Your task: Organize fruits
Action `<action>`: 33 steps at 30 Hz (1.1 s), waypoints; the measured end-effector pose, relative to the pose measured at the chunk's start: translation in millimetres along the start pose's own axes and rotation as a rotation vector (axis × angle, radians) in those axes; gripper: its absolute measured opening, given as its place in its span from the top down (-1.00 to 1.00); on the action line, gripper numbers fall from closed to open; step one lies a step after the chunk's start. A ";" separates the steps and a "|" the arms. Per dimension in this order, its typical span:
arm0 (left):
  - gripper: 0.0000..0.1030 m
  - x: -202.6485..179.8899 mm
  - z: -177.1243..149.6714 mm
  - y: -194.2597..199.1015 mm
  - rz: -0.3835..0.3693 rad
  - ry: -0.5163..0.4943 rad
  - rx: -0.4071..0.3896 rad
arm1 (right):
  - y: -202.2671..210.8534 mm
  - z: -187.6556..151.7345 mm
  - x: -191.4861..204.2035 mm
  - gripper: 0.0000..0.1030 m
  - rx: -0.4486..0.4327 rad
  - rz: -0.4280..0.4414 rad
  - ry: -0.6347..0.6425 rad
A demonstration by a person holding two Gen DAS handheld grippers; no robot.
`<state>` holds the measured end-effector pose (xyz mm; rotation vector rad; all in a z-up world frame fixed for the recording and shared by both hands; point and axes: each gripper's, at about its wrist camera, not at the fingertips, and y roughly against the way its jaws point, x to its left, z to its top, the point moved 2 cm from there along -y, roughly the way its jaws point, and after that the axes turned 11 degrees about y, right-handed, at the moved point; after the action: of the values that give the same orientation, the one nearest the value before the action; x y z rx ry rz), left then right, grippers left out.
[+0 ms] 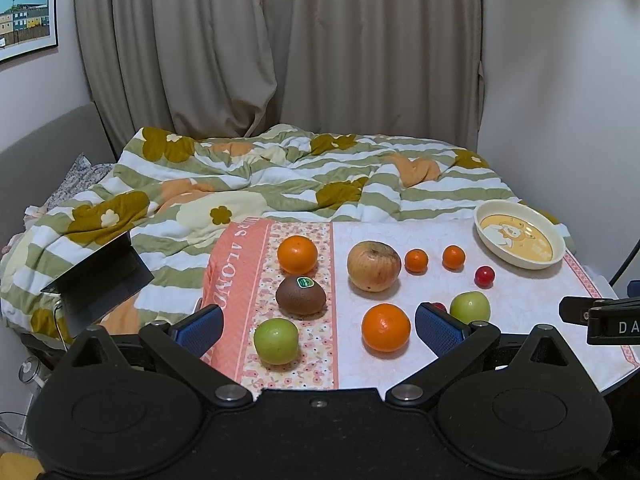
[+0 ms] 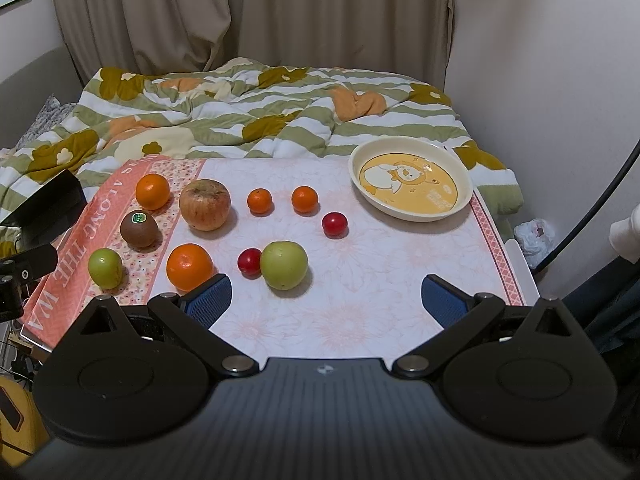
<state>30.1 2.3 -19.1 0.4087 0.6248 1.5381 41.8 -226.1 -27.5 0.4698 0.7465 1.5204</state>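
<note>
Behind everything is a bed with a striped flower blanket (image 2: 248, 120). In front of it stands a table (image 2: 380, 292) with a pale flower cloth and a pink band on its left side. At the far right corner of the table is a cream bowl (image 2: 412, 178) with a cartoon picture inside, and no fruit is in it.

The fruits lie spread on the table. The big apple (image 2: 205, 205) is near the middle left. Two large oranges follow: one (image 2: 153, 191) at the far left on the pink band, one (image 2: 189, 267) near the front. One green apple (image 2: 284, 265) is in the middle front, and another green apple (image 2: 105, 268) is at the left front. The kiwi (image 2: 139, 229) with a sticker lies between the far orange and the left green apple. Two small oranges (image 2: 260, 201) (image 2: 305, 199) sit side by side in the far row. One red cherry tomato (image 2: 335, 224) lies alone, and another (image 2: 249, 263) touches the middle green apple.

The left gripper (image 1: 318, 326) is wide open and holds nothing. The right gripper (image 2: 326, 298) is also wide open and empty, above the front edge.
</note>
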 end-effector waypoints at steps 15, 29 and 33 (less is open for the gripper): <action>-1.00 1.6 -0.4 -1.6 -0.002 -0.003 0.004 | -1.7 -2.3 11.5 -1.00 0.009 -0.002 0.001; -1.00 3.1 -1.1 -3.5 -0.005 -0.008 0.005 | -1.6 -0.8 10.8 -1.00 0.012 -0.001 -0.001; -1.00 3.5 -1.4 -3.9 -0.006 -0.009 0.006 | -1.1 -1.4 11.1 -1.00 0.013 -0.002 -0.003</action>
<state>32.1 5.6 -23.0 0.4178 0.6236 1.5278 40.5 -215.4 -30.8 0.4801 0.7548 1.5133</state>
